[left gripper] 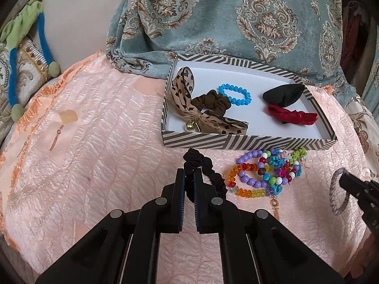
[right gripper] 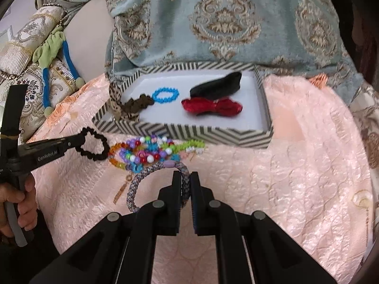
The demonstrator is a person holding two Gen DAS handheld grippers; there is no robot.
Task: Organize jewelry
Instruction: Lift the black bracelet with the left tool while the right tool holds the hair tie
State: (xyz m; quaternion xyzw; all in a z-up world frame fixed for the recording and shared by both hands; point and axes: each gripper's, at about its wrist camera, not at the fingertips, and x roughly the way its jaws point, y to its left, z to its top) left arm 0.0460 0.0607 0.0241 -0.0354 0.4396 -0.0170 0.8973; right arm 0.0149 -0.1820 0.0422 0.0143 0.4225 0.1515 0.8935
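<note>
My left gripper [left gripper: 189, 174] is shut on a black scrunchie [left gripper: 205, 165], just in front of the striped box [left gripper: 236, 142]. From the right wrist view the same left gripper [right gripper: 80, 143] holds the black scrunchie [right gripper: 94, 148] beside the bead pile. My right gripper [right gripper: 185, 177] is shut on a grey-purple braided bracelet [right gripper: 146, 177]; its tip [left gripper: 343, 181] shows at the right with the braided bracelet [left gripper: 336, 196]. A heap of colourful beaded bracelets [left gripper: 267, 172] [right gripper: 154, 152] lies before the box. Inside the box are a leopard bow [left gripper: 187, 99], brown scrunchie [left gripper: 213, 101], blue bead bracelet [left gripper: 234, 94], black piece [left gripper: 281, 93] and red bow [left gripper: 293, 116].
Everything rests on a peach quilted bedspread [left gripper: 94, 142]. A teal damask cushion [left gripper: 236, 19] rises right behind the box. A green and blue fabric item [left gripper: 28, 47] hangs at the far left by patterned pillows. A hand [right gripper: 21, 198] holds the left gripper's handle.
</note>
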